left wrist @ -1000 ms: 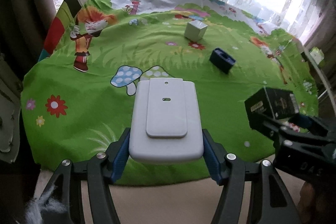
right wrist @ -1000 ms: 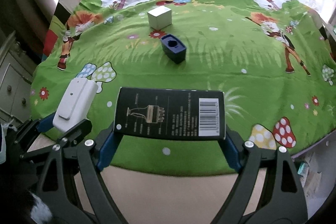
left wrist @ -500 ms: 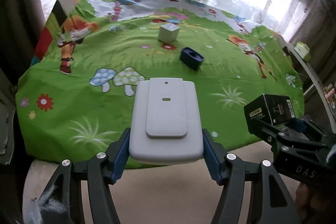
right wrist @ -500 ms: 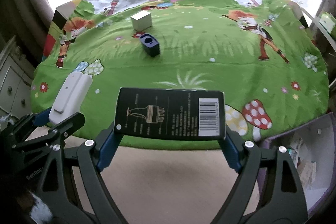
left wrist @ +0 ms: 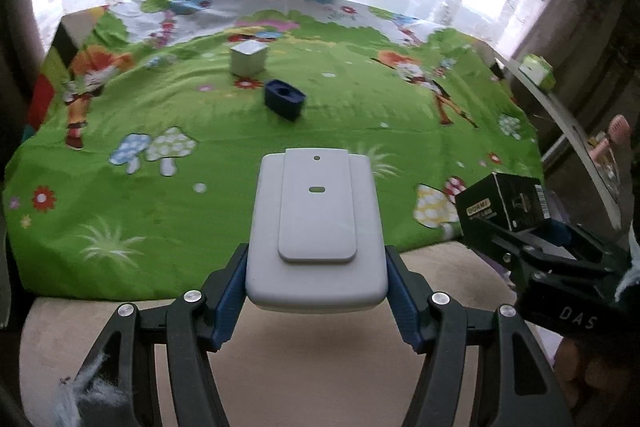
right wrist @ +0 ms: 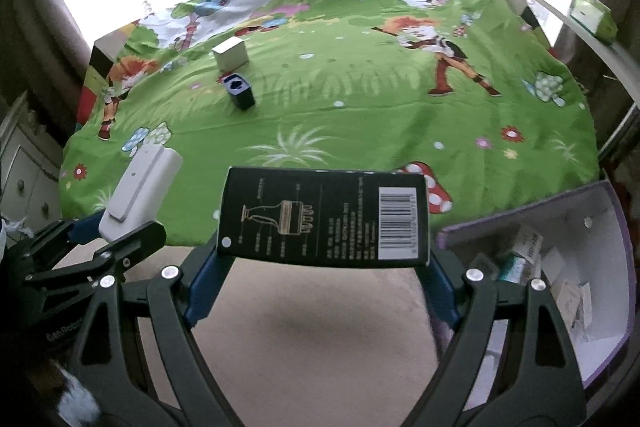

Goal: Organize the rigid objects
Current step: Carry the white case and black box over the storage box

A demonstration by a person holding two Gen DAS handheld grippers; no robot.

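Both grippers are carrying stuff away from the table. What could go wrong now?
1. The white device is pinched only at its near end by the left gripper, so it might tip or slip onto the floor.
2. The black box in the right gripper hangs beside the open bin, not over it; released now, it would likely miss.
3. The two grippers are close together, so their loads could bump.

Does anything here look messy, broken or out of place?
Nothing looks broken or spilled. The storage box on the floor holds a loose jumble of small packages, and the green tablecloth lies rumpled.
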